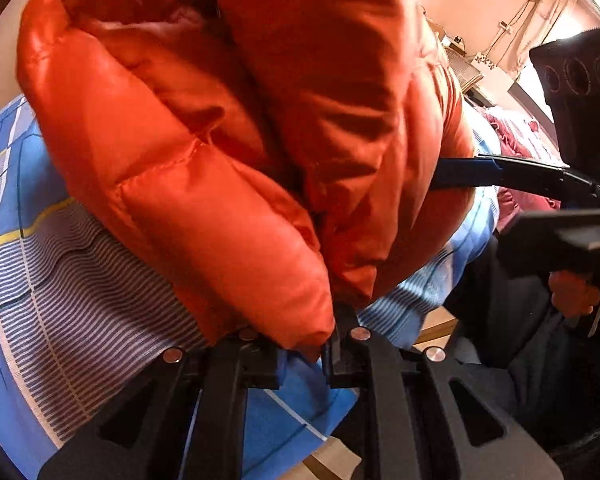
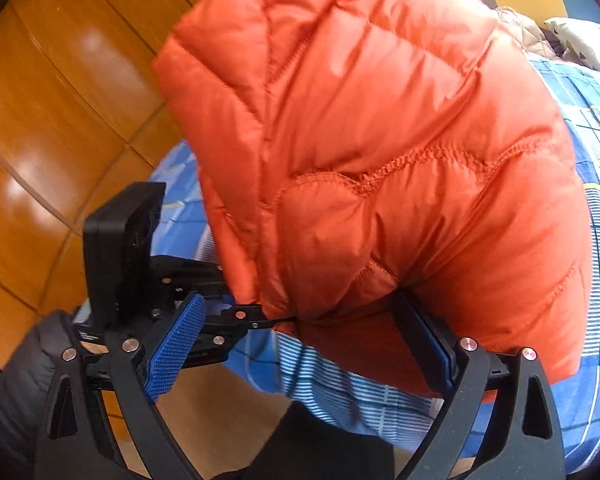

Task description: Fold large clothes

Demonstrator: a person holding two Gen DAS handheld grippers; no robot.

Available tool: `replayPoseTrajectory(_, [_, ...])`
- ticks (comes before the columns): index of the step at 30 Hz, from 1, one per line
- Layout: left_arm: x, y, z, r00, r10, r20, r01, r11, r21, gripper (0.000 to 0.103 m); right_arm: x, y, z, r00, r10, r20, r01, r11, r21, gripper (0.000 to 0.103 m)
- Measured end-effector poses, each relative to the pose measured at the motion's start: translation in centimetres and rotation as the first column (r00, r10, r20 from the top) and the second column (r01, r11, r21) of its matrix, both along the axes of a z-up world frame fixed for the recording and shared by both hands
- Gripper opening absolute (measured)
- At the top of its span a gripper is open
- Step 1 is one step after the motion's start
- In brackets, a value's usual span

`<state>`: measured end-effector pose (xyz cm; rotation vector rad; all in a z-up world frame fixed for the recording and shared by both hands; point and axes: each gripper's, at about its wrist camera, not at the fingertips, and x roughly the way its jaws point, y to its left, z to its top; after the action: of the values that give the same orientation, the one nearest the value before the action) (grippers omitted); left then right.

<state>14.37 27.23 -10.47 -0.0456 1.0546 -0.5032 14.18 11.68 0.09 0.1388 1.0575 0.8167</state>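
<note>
Orange quilted puffer jacket [image 1: 236, 128] hangs bunched up, lifted above the bed [image 1: 52, 264], filling most of both wrist views; shiny padded panels, stitched seams, lower folds drooping toward the bedsheet. Left gripper [image 1: 304, 354] sits at the jacket's bottom edge, jaws drawn in narrow with a fold of orange fabric pinched between them, black finger [image 1: 342, 354] pressed right against the cloth. Right gripper [image 2: 300, 340] is spread wide: blue textured pad [image 2: 176, 348] out to one side clear of the fabric, the other blue-edged finger [image 2: 424, 344] touching the jacket's underside, orange bulk sagging into the gap between them, not clamped. In the left view the right gripper's blue finger [image 1: 464, 172] pokes in beside the jacket from the right, with the person's hand [image 1: 572, 294] on its handle lower down. In the right view the left gripper [image 2: 268, 319] shows tip-on at the jacket's lower left edge, pinched on the hem. Bedsheet is blue with white-striped patches and yellow lines, directly under the jacket. Wooden floor [image 2: 60, 120] beyond the bed edge in the right view. Pink/maroon bedding [image 1: 512, 136] heaped at the far right in the left view, white patterned cloth [image 2: 580, 36] at the bed's far end in the right view.
</note>
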Motion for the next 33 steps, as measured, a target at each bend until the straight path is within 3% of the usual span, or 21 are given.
replayPoseTrajectory(2, [0.3, -0.5, 0.0, 1.000, -0.006, 0.006, 0.006, 1.000, 0.002, 0.011, -0.2, 0.7, -0.6, 1.000, 0.012, 0.021, -0.011, 0.999, -0.037, 0.094])
replayPoseTrajectory(8, [0.5, -3.4, 0.2, 0.995, -0.096, 0.035, 0.093, 0.992, 0.082, 0.012, -0.9, 1.1, 0.3, 0.997, 0.062, 0.034, -0.061, 0.997, -0.035, 0.094])
replayPoseTrajectory(11, [0.7, -4.3, 0.2, 0.991, -0.128, 0.036, 0.123, 0.987, 0.106, 0.012, -2.7, -0.1, 1.4, 0.988, 0.106, 0.108, -0.097, 0.992, -0.087, 0.094])
replayPoseTrajectory(18, [0.6, -5.1, 0.4, 0.987, -0.158, 0.039, 0.151, 0.979, 0.133, 0.013, -4.9, -1.6, 1.2, 0.970, 0.192, 0.150, -0.169, 0.973, -0.155, 0.094])
replayPoseTrajectory(25, [-0.4, -2.2, -0.1, 0.997, -0.037, 0.069, 0.032, 0.997, 0.075, 0.013, -3.5, -5.1, 0.6, 0.995, 0.009, 0.099, 0.001, 0.995, -0.098, 0.094])
replayPoseTrajectory(33, [-1.6, -3.3, -0.4, 0.996, -0.002, 0.090, -0.010, 0.991, 0.131, 0.015, -3.8, -6.0, -0.7, 0.997, 0.012, 0.071, -0.006, 0.996, -0.089, 0.094])
